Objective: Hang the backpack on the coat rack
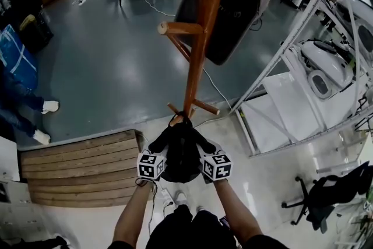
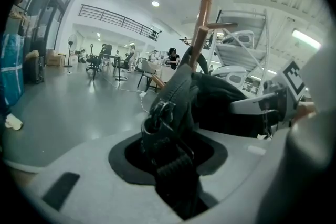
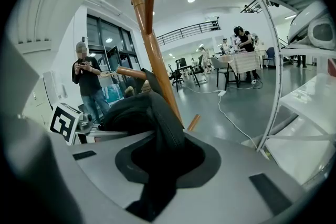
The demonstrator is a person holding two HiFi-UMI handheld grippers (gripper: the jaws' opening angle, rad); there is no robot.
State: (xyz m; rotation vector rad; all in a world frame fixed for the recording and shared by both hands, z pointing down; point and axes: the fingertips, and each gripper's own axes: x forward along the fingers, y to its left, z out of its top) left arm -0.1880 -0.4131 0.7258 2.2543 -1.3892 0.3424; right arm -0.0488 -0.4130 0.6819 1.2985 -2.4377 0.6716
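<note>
Both claws grip the backpack (image 1: pixel 181 155), which hangs between them in front of us, just short of the foot of the coat rack (image 1: pixel 200 49).

- Left claw (image 2: pixel 173 165): closed on a black webbing strap with a buckle (image 2: pixel 157 122). The strap runs out of the claw's slot and up into the bag's body.
- Right claw (image 3: pixel 157 165): closed on a dark padded strap (image 3: pixel 164 123) that arches up and away from it into the bag's bulk.
- Orientation, head view: the backpack's long axis runs from our feet toward the rack's pole. Its narrow top end with the small loop points at the rack's base, and the rounded bulk sits nearest us, between the two marker cubes. The two straps splay out from the top end, one to each claw.
- We cannot tell whether the bag's underside touches the floor.
- A dark bag (image 1: pixel 233 9) hangs on the rack's upper pegs, well above the backpack.
- A wooden platform (image 1: pixel 81 169) lies to our left, and a white metal frame (image 1: pixel 280 61) stands to our right.
</note>
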